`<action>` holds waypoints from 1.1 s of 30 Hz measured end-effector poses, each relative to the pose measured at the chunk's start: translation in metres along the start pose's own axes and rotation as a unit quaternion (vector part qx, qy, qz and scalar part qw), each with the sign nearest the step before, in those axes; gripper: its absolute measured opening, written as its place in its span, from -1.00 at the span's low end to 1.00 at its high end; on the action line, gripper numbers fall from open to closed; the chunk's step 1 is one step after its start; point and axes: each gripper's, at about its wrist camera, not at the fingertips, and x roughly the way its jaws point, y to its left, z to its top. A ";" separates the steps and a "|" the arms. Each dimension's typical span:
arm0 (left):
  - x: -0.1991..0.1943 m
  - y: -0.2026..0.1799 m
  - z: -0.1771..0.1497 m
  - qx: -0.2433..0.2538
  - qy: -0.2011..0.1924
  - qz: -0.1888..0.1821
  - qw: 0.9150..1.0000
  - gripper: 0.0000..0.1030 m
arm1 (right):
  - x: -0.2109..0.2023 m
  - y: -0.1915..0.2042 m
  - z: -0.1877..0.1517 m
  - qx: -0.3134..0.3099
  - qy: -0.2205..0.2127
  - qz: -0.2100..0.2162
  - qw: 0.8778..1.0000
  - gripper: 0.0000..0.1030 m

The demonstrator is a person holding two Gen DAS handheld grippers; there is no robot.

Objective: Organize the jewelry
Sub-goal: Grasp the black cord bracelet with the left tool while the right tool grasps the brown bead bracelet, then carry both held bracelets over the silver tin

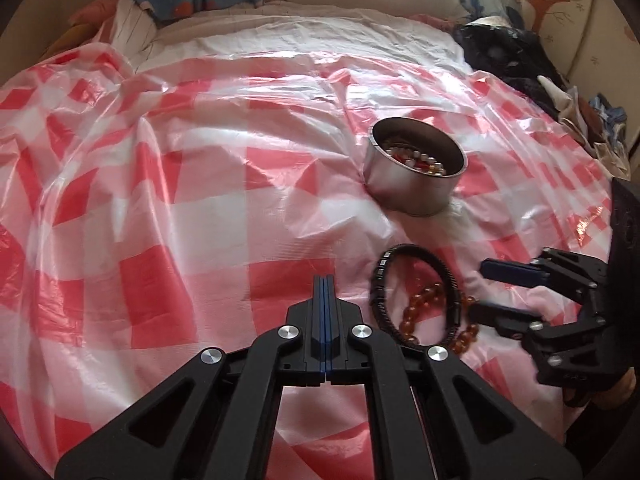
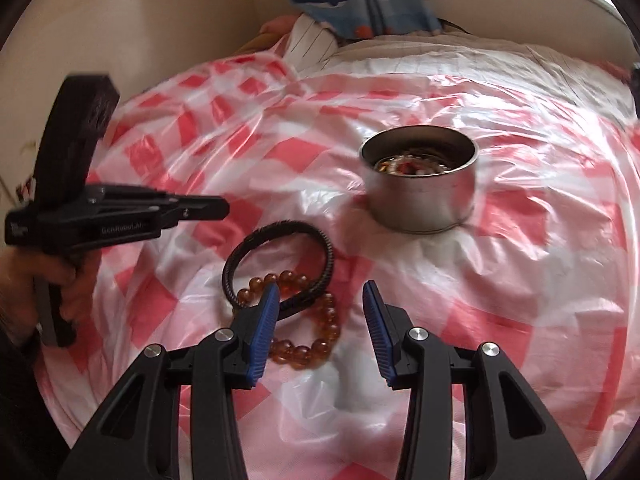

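Two bracelets left loose on the red-and-white checked plastic sheet [image 2: 540,216]: a black braided bracelet [image 2: 256,240] lying across an amber bead bracelet [image 2: 324,332], the black one on top where they cross. Just ahead of the right gripper [image 2: 320,292], its jaws spread wide and holding nothing; amber beads touching or passing under the left finger tip, the black loop off to the left of the gap. Probably lined up for a pick, though the pair sits more under the left finger than between the two, so a small shift leftward seems needed before closing.

Beyond the jaws and a little right, a round metal tin [image 2: 424,204], upright, lid off, already holding beaded pieces in red, white and gold. Likely the collecting place, hence open and near. Bare sheet between bracelets and tin, nothing in the path; rim fairly tall, so a lift over the edge rather than a slide looks necessary.

Left gripper [image 1: 326,280] pressed fully shut on nothing, hovering over bare sheet, bracelets just to the right of its tip. Apparently parked aside to leave room. In the right wrist view, close beside the black loop on the left, limiting room there.

Sheet crinkled and slick over soft bedding; snagging a fold with the beads seems a risk. Dark clothing heap [image 1: 508,52] far right, well apart.
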 end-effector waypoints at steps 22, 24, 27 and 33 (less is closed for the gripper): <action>0.018 -0.007 0.002 0.002 0.012 0.036 0.999 -0.83 | 0.026 0.015 -0.007 -0.050 0.048 -0.024 0.997 -0.76; 0.017 -0.010 0.003 0.006 0.009 0.034 0.999 -0.83 | 0.016 -0.005 -0.004 0.013 0.026 0.021 0.999 -0.76; 0.017 -0.012 0.004 0.007 0.006 0.030 1.000 -0.83 | 0.000 -0.036 0.000 0.102 -0.015 0.085 0.991 -0.76; 0.017 -0.017 0.008 0.006 0.000 0.018 1.000 -0.83 | -0.021 -0.074 0.001 0.207 -0.091 0.179 0.958 -0.76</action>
